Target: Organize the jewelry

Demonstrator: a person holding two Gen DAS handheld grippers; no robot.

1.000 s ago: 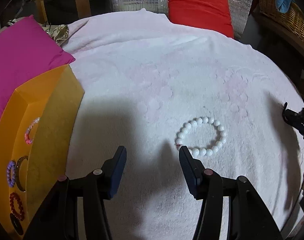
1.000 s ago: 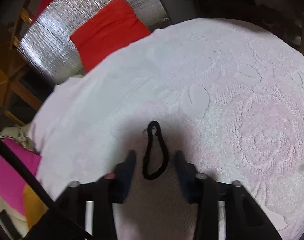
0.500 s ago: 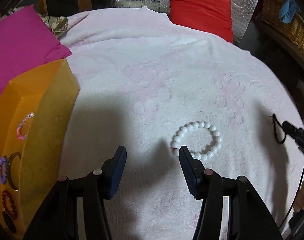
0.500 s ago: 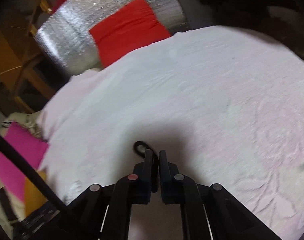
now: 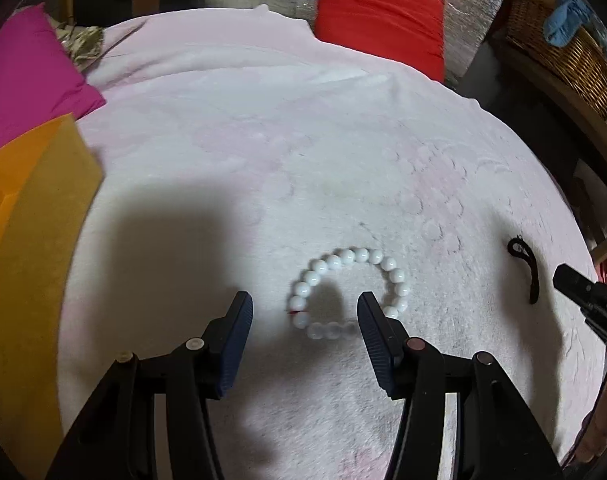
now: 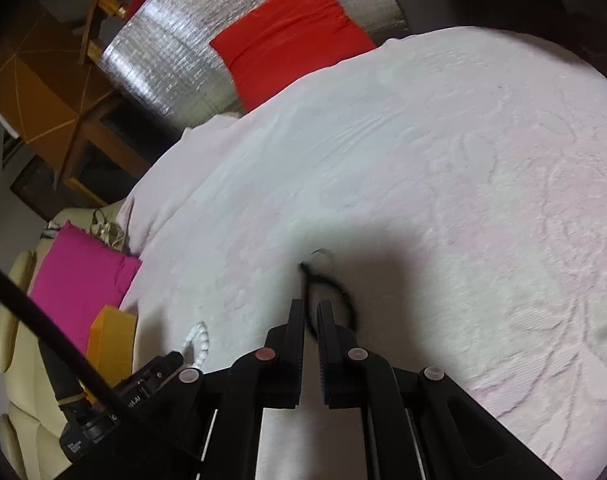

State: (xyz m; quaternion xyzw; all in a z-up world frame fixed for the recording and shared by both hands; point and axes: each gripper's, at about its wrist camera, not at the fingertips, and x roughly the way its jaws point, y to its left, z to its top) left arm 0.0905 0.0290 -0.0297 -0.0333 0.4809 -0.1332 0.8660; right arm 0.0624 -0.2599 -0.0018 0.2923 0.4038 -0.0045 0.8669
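In the lower centre of the left wrist view, our left claw (image 5: pixel 303 314) stands half open above the pale pink bedspread (image 5: pixel 303 140), empty, with the white bead bracelet (image 5: pixel 345 292) lying flat just ahead and partly behind its right finger. At the left edge sits the orange tray (image 5: pixel 31 240). In the right wrist view, our right claw (image 6: pixel 311 316) is pinched tight on the black cord bracelet (image 6: pixel 343 292), whose loop rises from the tips.
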